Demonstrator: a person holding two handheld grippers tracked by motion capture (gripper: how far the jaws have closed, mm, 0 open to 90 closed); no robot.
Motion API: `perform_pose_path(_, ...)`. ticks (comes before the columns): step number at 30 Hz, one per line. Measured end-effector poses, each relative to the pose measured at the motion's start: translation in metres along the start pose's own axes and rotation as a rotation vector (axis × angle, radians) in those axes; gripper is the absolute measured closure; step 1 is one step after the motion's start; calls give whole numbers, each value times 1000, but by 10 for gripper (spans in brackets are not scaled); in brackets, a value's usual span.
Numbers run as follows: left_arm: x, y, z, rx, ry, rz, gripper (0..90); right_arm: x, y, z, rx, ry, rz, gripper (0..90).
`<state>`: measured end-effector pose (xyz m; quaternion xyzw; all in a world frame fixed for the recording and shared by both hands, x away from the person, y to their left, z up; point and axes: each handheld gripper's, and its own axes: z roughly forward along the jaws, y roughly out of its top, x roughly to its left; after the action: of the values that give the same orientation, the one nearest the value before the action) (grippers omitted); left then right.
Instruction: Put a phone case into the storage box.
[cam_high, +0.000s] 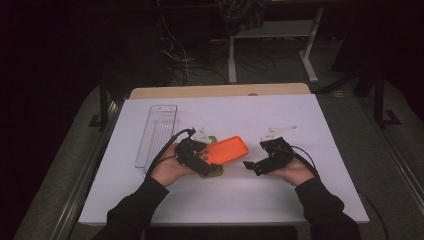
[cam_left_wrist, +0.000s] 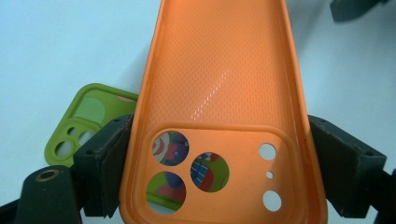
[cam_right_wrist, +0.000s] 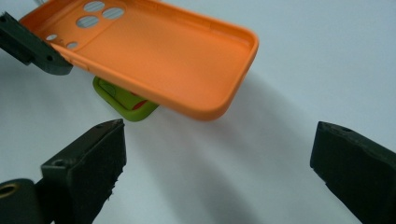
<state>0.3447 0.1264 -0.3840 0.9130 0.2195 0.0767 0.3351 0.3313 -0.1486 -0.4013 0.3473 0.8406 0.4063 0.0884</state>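
High view: at centre frame the left tongs (cam_high: 212, 154) grasp an orange phone case (cam_high: 228, 149) above a green phone case (cam_high: 212, 170) on the white surface (cam_high: 310, 190); the right tongs (cam_high: 249, 166) sit released just right of it, and a clear tray (cam_high: 156, 134) lies at upper left

Left gripper view: the black pads (cam_left_wrist: 106, 161) press the orange case's sides at its camera end, lower frame

Right gripper view: the released tongs (cam_right_wrist: 219, 172) gape at the bottom, the orange case raised at upper left

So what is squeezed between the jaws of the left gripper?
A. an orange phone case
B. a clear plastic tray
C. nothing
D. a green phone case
A: in the left gripper view, the orange phone case sits pinched at its camera-hole end between the jaws of the left gripper.
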Motion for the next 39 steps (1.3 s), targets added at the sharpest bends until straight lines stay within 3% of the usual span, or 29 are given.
perform_pose_path(7,2,0,-1,-8,13,-15,152,4,-5,11,-2,10,32,25)
perform_pose_path(12,2,0,-1,-2,23,-25,152,6,-5,17,10,0,16,25)
perform_pose_path(18,3,-1,-2,-2,22,-22,152,7,-5,21,15,-34,-38,25)
perform_pose_path(28,4,-1,-3,-8,12,-31,152,6,-4,15,-33,-105,-119,30)
perform_pose_path(39,5,-1,-4,-3,10,-33,152,18,-4,17,-49,-159,-217,27)
